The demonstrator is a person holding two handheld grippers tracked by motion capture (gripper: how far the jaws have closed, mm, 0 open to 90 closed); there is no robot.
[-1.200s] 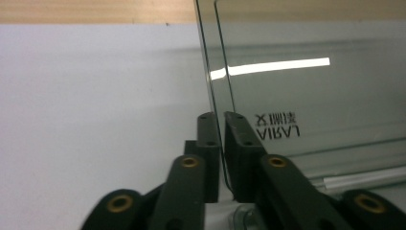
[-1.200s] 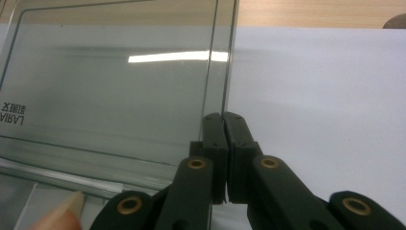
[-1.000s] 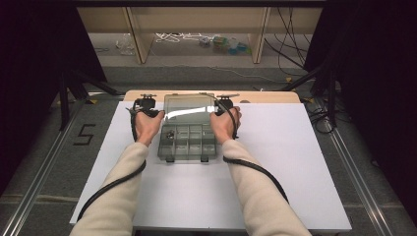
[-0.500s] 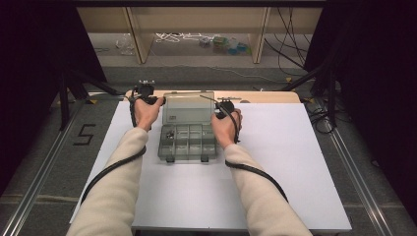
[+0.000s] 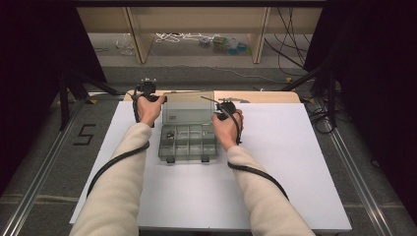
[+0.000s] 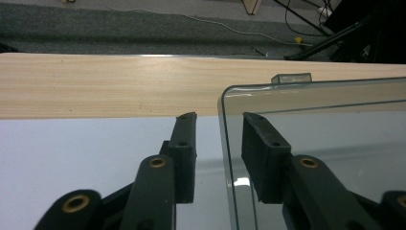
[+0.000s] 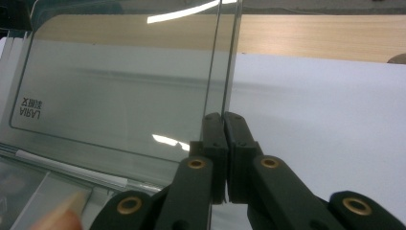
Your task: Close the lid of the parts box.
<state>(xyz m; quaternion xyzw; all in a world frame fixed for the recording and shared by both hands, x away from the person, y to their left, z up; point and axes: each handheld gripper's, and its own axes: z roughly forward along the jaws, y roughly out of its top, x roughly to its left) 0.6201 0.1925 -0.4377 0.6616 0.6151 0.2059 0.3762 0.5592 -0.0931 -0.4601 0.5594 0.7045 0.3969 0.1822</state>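
A clear plastic compartment box (image 5: 189, 142) lies on the white tabletop (image 5: 285, 167) with its lid (image 5: 189, 109) raised at the far side. My right gripper (image 5: 220, 107) is shut on the lid's right edge (image 7: 225, 72), jaws pinched together around the thin plastic (image 7: 222, 120). At the lid's left edge (image 6: 225, 143), my left gripper (image 5: 156, 98) straddles the rim. Its jaws have just been closing, with the lid edge between them, but the pads (image 6: 184, 143) stand apart from the plastic (image 6: 220, 124). Small dark parts (image 5: 169, 133) sit in a left compartment.
A light wooden board (image 5: 260, 97) runs along the table's far edge, just behind the lid (image 6: 95, 81). Beyond it lie grey floor, a shelf unit (image 5: 196, 29) with cables, and dark stands at both sides. Cables trail from both grippers along the sleeves.
The left hand has shifted back and outward along the lid's left side. The lid has swung up from a lower tilt. The right hand has stayed in place on the lid.
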